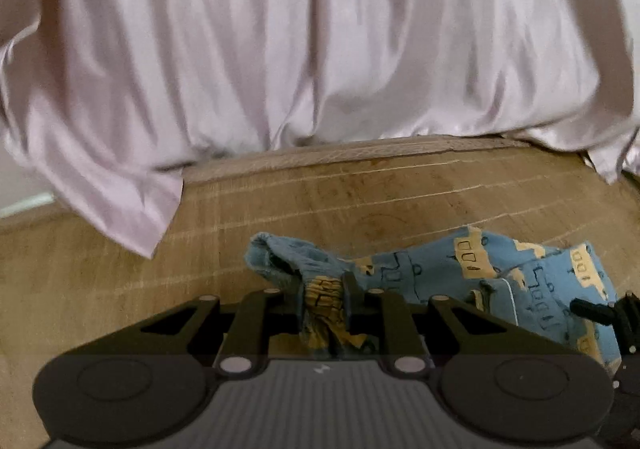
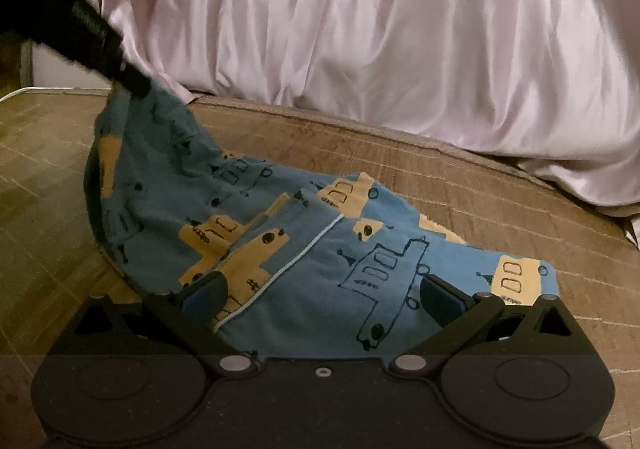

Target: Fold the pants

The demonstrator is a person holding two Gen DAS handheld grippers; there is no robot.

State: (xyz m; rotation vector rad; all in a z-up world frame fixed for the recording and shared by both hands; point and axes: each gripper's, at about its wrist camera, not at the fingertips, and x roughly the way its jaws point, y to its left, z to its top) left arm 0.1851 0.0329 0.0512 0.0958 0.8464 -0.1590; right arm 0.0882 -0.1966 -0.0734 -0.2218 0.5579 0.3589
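black linkage arms of the left tool (image 1: 324,289) fill the bottom of the left wrist view, and its two fingers are pinched tight on a bunched fold of the blue cotton pants printed with yellow buses and black line-drawn vehicles (image 1: 500,277). the gathered cloth hangs down between the fingers toward the camera, while the rest of the pants trails off to the right over the brown wood-patterned floor (image 1: 280,209). a pale lilac satin sheet (image 1: 320,41) drapes down behind, its hem resting on a tan ledge. at the right edge a dark part of the right tool (image 1: 600,313) lies against the pants.

from the right wrist view, the right tool (image 2: 322,291) stands released, its blue-padded fingers (image 2: 206,295) spread wide with the pants (image 2: 320,269) lying between and under them on the floor (image 2: 40,189). a thin white piping line runs across the cloth. the far left end of the pants is lifted, pulled up to a peak by the left tool (image 2: 120,69), a dark blurred shape at upper left. the lilac sheet (image 2: 380,29) hangs behind.
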